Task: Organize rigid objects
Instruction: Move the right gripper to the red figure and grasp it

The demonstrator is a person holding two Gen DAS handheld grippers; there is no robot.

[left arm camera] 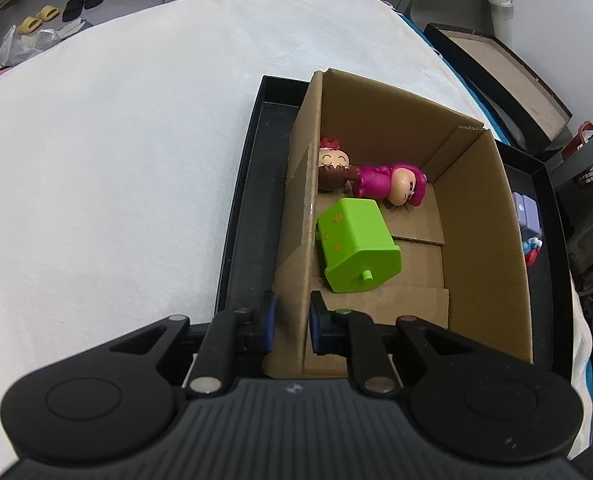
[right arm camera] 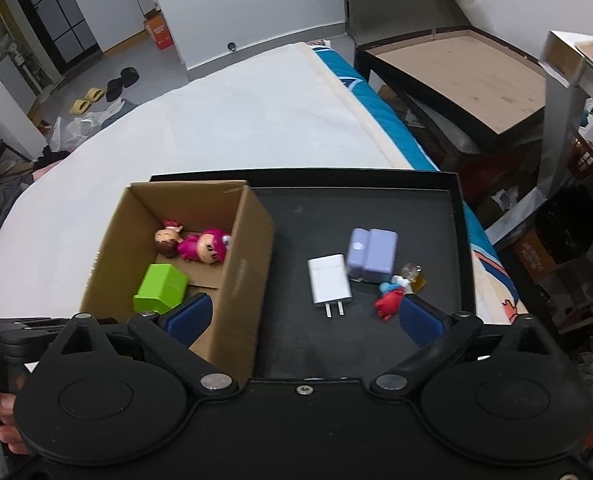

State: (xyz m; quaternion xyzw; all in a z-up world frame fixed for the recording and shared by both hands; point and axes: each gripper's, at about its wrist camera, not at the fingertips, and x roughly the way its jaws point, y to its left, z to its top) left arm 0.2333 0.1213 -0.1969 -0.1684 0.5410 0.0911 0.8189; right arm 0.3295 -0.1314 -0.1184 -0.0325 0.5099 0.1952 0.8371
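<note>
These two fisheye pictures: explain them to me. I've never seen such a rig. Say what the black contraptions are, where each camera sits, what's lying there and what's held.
Each black contraption is a hand-held two-finger gripper with a camera looking along its fingers. The left camera shows the left gripper pinching the wall of a cardboard box. The right camera shows the right gripper, open and holding nothing. The box stands in a black tray on a white cover and holds a green toy and two dolls. On the tray floor lie a white charger, a lilac case and a small red-and-blue figure.

Yellow slippers & black shoes on floor; orange box by wall.
</note>
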